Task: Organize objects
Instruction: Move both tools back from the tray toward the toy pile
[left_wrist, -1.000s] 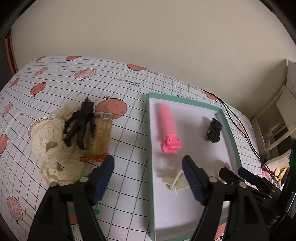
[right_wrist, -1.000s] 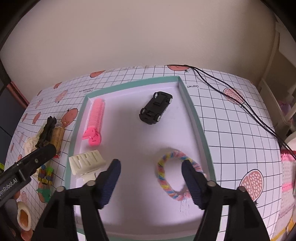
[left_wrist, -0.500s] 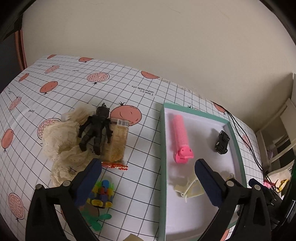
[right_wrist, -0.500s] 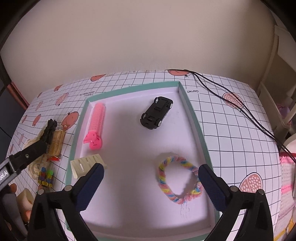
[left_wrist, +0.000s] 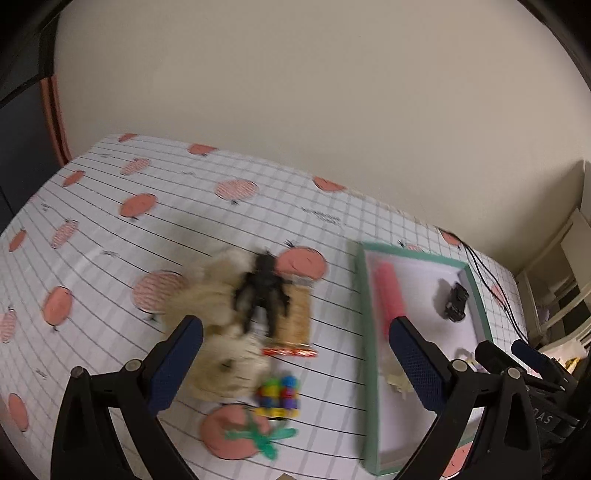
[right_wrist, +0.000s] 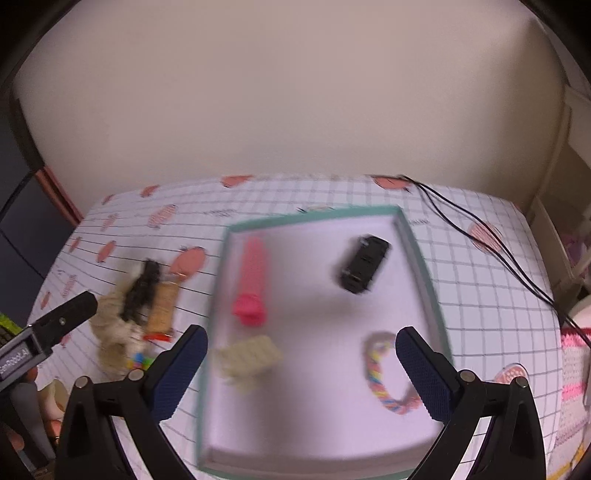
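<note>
Hovering wide open and empty, left gripper (left_wrist: 295, 363) framed the black figure (left_wrist: 260, 291) between its fingers; right gripper (right_wrist: 301, 363), equally spread, framed the tray (right_wrist: 424, 266)

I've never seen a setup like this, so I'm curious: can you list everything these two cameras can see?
Tray: 1, white with teal rim, right side of the table.
Hair roller: 1, pink, in the tray, left part.
Toy car: 1, black, in the tray, far right.
Hair clip: 1, cream, in the tray, near left.
Braided ring: 1, pastel multicolour, in the tray, near right.
Figure: 1, black, lying across the lace and the box.
Lace cloth: 1, cream, left of the tray.
Box: 1, tan, beside the figure.
Bead toy: 1, multicolour, nearest on the table.
Cable: black, right of the tray.
Tablecloth: 1, white grid, tomato print.
Left gripper: fingers open, empty.
Right gripper: fingers open, empty.
</note>
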